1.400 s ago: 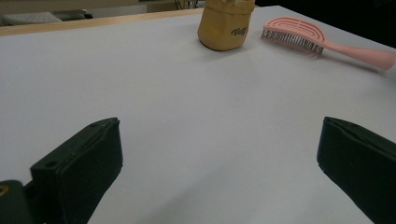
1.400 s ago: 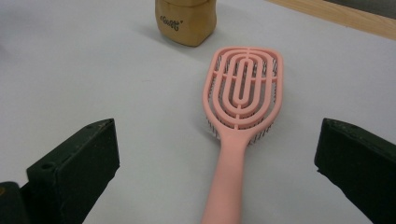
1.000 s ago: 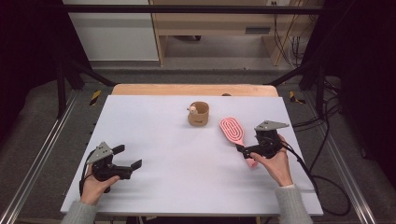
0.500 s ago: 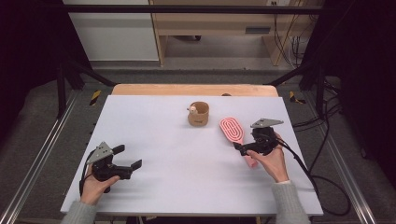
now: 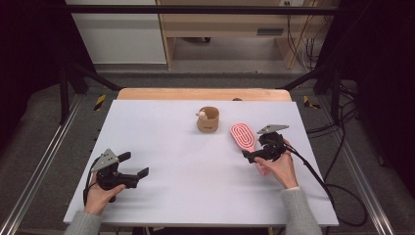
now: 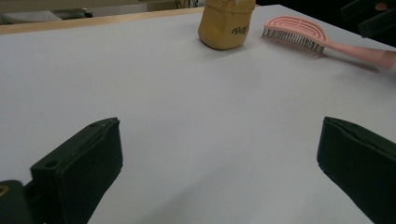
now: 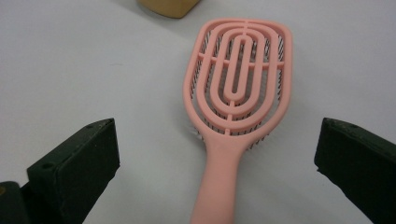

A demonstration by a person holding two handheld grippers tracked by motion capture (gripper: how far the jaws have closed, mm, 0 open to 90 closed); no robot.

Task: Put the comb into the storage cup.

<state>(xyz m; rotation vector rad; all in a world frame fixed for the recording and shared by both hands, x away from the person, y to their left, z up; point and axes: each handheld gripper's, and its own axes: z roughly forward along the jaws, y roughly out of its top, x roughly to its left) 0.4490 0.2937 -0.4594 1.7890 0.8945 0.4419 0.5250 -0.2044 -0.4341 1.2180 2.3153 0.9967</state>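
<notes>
right claw (image 5: 250,155) released, advancing along pink hairbrush (image 7: 238,88) | handle lying between its jaws | grasp nearing | left claw (image 5: 139,165) released, idling

Tan cup (image 5: 208,120), perhaps with a small figure, on white table (image 5: 171,186)

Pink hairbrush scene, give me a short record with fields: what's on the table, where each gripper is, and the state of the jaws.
surface: white table
hairbrush: pink, lying bristles down, handle toward the right gripper, apart from the cup
cup: tan, upright, left of the brush head in the high view
right gripper: over the brush handle, jaws wide open on either side of it, not clamped
left gripper: near the table's front left, jaws open, holding nothing
</notes>
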